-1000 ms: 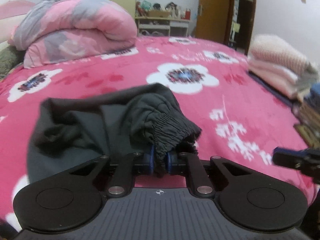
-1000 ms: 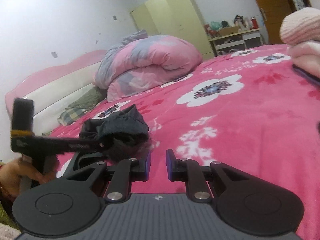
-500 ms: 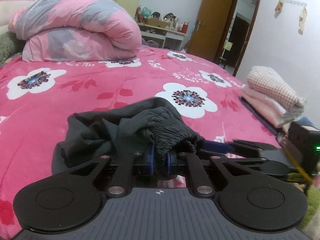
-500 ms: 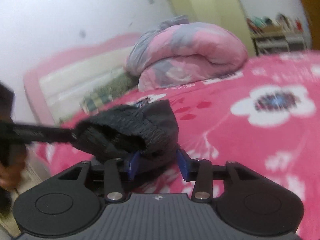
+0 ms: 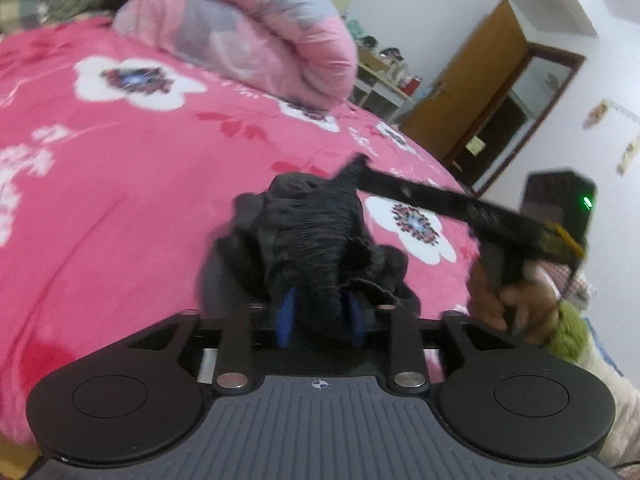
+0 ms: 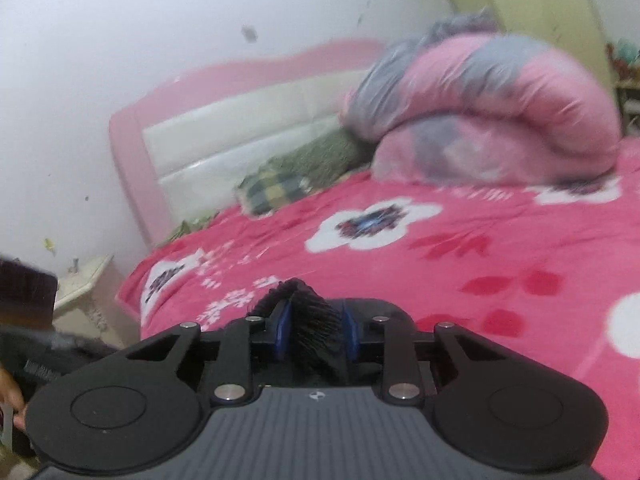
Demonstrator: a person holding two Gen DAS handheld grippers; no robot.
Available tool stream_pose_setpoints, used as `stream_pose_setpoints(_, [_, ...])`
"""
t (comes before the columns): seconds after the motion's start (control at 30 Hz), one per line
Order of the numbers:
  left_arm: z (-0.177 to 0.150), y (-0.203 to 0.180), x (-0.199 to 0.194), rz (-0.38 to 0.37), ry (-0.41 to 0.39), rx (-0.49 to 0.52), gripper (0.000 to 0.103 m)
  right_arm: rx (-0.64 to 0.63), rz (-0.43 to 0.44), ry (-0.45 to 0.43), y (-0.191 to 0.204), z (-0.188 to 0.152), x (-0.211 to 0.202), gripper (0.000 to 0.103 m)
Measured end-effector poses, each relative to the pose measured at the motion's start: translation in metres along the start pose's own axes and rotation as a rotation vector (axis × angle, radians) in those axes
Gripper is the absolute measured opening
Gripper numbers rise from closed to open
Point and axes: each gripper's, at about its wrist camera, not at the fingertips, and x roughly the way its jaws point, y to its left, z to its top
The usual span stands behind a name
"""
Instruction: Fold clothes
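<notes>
The dark garment (image 5: 308, 236) is bunched above the pink flowered bedspread (image 5: 120, 184), nearer than the rolled duvet (image 5: 248, 20). The left gripper (image 5: 320, 316) has its jaws opening with the gathered elastic band between the blue pads. The right gripper (image 6: 314, 330) is closing on ribbed cloth, probably the same garment, though blurred

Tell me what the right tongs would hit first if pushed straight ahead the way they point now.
The right tongs already have the dark garment's elastic band between them, jaws closing. Beyond that bunched cloth, the line seems to drop onto the pink floral bedspread, well short of the rolled quilt; depth is uncertain in the blur.
</notes>
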Motion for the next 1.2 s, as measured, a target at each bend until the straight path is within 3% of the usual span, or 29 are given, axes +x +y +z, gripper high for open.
stream_pose_setpoints(0.13, [-0.010,0.016,-0.012,-0.047,-0.034,-0.081,0.056,0.021,0.020,0.096,-0.004,0.010,0.043,0.030])
stream_pose_setpoints(0.27, [-0.015,0.019,-0.012,-0.057,-0.041,-0.102,0.057,-0.021,0.026,0.195,-0.004,0.019,0.068,0.036])
stream_pose_setpoints(0.33, [-0.016,0.018,-0.013,-0.062,-0.053,-0.096,0.057,-0.066,0.015,0.216,-0.003,0.023,0.069,0.050])
stream_pose_setpoints(0.5, [-0.011,0.003,-0.021,-0.087,-0.140,-0.037,0.058,-0.159,-0.010,0.300,-0.001,0.033,0.090,0.061])
stream_pose_setpoints(0.57, [-0.010,-0.003,-0.021,-0.110,-0.164,-0.023,0.058,-0.153,-0.032,0.281,0.001,0.038,0.087,0.061])
stream_pose_setpoints(0.63, [-0.010,-0.007,-0.015,-0.108,-0.158,-0.011,0.057,-0.125,-0.010,0.207,0.002,0.040,0.067,0.061])
stream_pose_setpoints(0.77, [-0.016,-0.003,0.005,-0.026,-0.104,0.005,0.057,-0.063,0.114,0.117,-0.001,0.030,0.017,0.061])
stream_pose_setpoints(0.87, [-0.020,0.006,0.011,0.027,-0.080,-0.004,0.057,-0.124,0.175,0.193,0.003,0.014,0.002,0.061])
stream_pose_setpoints(1.0, [-0.024,0.015,0.009,0.053,-0.060,-0.038,0.057,-0.231,0.144,0.318,0.012,-0.007,0.015,0.060])
stream_pose_setpoints(1.07, [-0.025,0.014,0.001,0.062,-0.069,-0.047,0.057,-0.262,0.126,0.360,0.014,-0.015,0.025,0.055])
stream_pose_setpoints(1.13, [-0.028,0.011,-0.010,0.058,-0.086,-0.045,0.057,-0.300,0.103,0.378,0.019,-0.023,0.027,0.022])
stream_pose_setpoints(1.2, [-0.029,0.007,-0.020,0.031,-0.099,-0.054,0.057,-0.329,0.081,0.349,0.026,-0.027,0.016,0.009])
